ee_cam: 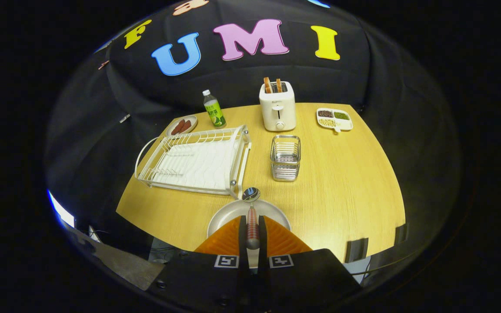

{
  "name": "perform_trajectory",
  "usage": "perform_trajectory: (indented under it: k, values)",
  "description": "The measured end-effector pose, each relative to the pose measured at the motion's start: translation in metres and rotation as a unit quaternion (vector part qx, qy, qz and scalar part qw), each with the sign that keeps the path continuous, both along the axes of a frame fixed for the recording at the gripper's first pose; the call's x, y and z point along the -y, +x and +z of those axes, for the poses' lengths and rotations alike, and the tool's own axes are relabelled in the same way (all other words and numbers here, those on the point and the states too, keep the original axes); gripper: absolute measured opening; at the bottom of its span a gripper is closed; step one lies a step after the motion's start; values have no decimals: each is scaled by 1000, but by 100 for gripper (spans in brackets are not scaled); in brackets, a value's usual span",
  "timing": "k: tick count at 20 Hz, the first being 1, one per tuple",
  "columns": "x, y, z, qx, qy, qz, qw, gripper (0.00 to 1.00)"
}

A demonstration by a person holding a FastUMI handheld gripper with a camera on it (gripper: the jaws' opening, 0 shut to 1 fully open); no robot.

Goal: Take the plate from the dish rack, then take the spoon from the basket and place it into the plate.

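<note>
1. Pinching the spoon [252, 213] by its handle, the gripper [252, 226] has both fingers pressed against it, with the handle running forward between them.
2. The spoon's bowl pokes out just ahead of the fingertips, over the far rim of the plate [224, 215].
3. The plate lies flat on the wooden table [342, 182], right under the fingers, near the table's front edge.
4. Just beyond the plate stands the white dish rack [194, 158], with nothing in it, its near corner close to the spoon's bowl.
5. The metal basket [285, 157] sits beside the rack, to the right.
6. Farther back stand a toaster [277, 106] with two slices of bread, a bottle [214, 109], a small dish of sausages [182, 126] and a divided tray of beans [334, 119].
</note>
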State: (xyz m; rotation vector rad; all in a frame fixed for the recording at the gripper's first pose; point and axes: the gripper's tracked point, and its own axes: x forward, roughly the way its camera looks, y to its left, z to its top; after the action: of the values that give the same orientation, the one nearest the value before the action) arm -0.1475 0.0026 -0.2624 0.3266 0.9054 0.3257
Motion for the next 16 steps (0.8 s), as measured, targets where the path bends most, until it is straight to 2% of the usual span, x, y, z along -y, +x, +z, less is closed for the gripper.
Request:
perform_trajectory:
  k: [7,11,16]
  values:
    - [-18,-29,-58,-55,-8,12,998,11]
    - [-31,-19,-64,-56,21,0,998,11]
    - [-38,-31,-79,-71,8,24,997,14]
